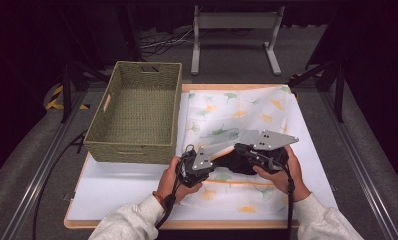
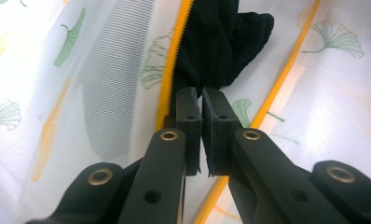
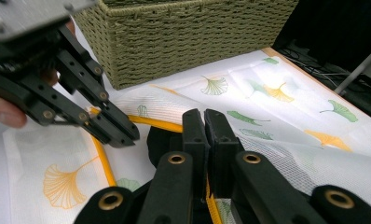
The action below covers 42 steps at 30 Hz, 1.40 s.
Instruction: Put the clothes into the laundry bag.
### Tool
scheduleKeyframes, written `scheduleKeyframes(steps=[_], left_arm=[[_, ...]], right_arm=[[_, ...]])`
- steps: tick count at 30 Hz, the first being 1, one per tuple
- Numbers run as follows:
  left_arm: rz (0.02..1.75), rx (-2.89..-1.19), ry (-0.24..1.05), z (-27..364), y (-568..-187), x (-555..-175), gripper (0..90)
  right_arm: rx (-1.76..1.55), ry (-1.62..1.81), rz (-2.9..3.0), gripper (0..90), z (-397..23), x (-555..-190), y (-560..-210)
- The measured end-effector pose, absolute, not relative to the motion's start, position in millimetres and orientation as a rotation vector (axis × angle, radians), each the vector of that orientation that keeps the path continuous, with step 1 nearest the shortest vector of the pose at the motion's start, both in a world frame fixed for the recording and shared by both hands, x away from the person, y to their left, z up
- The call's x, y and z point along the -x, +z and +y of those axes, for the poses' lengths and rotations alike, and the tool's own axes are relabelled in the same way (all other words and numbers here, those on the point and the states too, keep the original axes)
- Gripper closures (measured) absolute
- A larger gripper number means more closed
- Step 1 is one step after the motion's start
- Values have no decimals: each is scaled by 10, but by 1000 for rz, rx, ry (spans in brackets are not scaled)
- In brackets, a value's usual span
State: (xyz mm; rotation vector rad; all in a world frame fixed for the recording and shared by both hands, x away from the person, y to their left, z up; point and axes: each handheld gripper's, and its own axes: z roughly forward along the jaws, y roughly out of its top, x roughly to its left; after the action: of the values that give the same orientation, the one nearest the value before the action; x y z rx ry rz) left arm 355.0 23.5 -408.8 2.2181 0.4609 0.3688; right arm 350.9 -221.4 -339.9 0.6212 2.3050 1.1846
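A white mesh bag printed with ginkgo leaves lies on the table, and its yellow zipper is open. A black garment sits in the opening between my two grippers. In the left gripper view it is the dark cloth just past the jaws. My left gripper is shut, and the zipper edge runs in between its pads. My right gripper is shut on the bag's mesh edge, with the zipper under it. The left gripper faces it from the upper left.
An empty green woven basket stands at the table's back left, close to the bag, and its wall rises just beyond the grippers. A white sheet covers the tabletop. A metal stand is on the floor behind.
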Motion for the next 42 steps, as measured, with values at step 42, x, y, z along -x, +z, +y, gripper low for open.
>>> scheduleKeyframes(steps=[42], left_arm=[[621, -2164, 526, 1314, -3976, -3370, 831]], right_arm=[[-620, 1126, 2394, 881, -2228, -3412, -3564]])
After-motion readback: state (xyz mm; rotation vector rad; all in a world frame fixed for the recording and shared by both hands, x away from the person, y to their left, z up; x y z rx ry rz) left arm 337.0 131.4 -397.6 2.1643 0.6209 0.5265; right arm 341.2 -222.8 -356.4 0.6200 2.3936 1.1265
